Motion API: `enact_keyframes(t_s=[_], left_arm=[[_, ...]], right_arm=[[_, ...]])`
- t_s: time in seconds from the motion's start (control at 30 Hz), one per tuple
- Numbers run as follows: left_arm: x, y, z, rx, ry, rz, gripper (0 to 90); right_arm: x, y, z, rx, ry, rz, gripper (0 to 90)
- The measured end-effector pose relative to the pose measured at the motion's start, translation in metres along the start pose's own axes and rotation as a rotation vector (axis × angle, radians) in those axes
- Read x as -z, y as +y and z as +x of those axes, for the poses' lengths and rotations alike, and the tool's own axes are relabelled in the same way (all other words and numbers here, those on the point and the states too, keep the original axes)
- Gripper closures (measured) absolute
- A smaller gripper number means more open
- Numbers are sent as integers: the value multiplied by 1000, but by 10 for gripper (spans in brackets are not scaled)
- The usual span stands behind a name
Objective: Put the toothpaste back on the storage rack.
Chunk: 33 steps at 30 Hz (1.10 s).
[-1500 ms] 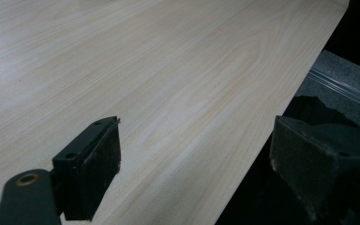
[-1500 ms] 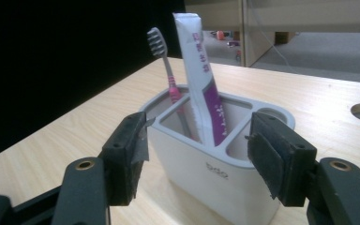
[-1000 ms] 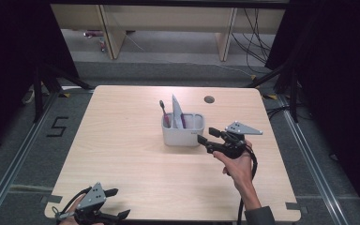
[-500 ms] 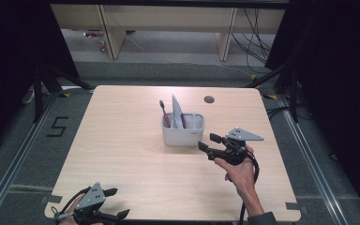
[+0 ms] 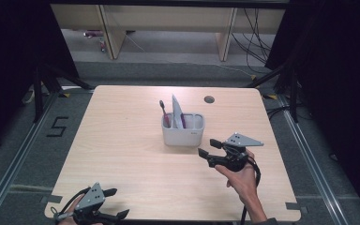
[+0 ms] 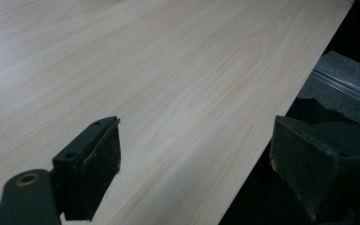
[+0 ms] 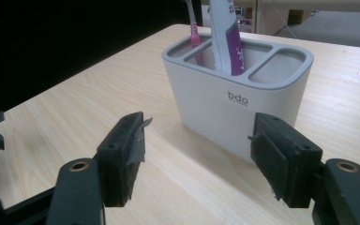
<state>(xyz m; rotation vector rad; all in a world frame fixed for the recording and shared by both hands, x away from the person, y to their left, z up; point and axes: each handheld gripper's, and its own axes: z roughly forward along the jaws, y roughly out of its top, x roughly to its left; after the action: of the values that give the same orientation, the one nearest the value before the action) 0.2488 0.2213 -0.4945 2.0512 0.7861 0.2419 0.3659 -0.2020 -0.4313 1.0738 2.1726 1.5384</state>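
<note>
A: Start at the right gripper. How do its jaws stand?

B: Wide apart, with nothing between the pads. In the right gripper view the two black fingers frame bare wood, and neither touches anything.

A: And the holder?

B: The white holder stands just past the fingertips, apart from them, its near wall facing the jaws. Seen from above, the holder sits near the middle of the table, a little toward the far edge, and the gripper is beside it on the side toward the right edge, pointing at it.

A: What's inside?

B: Three compartments. A pink toothbrush stands in the end one farthest from the right edge, a white and purple tube in the middle one, upright and slightly tilted.

A: The left gripper?

B: The left gripper is at the near left corner of the table, well apart from the holder. Its jaws are spread wide too, empty, one pad over the wood and the other past the table's edge.
</note>
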Motion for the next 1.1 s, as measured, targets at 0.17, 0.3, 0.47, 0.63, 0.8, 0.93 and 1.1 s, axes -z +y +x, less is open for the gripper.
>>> enact_keyframes(t_s=[0.17, 0.3, 0.47, 0.63, 0.8, 0.93, 1.1], left_arm=[[0, 0, 0, -8, -1, 6, 159], [1, 0, 2, -38, 10, 34, 159], [0, -1, 1, -33, 18, 21, 159], [1, -1, 1, -37, 23, 25, 159], [1, -1, 0, -23, 13, 11, 159], [1, -1, -1, -8, 11, 7, 159], [2, -1, 2, -32, 17, 21, 159]], right_arm=[[6, -7, 0, -19, -8, 6, 355], [11, -13, 0, -26, -19, 21, 353], [14, -23, -1, -23, -22, 32, 346], [18, -30, 2, -38, -18, 48, 343], [20, -37, 5, -31, -1, 50, 336], [21, -42, 9, -52, -9, 67, 324], [25, -47, 10, -46, -23, 77, 287]])
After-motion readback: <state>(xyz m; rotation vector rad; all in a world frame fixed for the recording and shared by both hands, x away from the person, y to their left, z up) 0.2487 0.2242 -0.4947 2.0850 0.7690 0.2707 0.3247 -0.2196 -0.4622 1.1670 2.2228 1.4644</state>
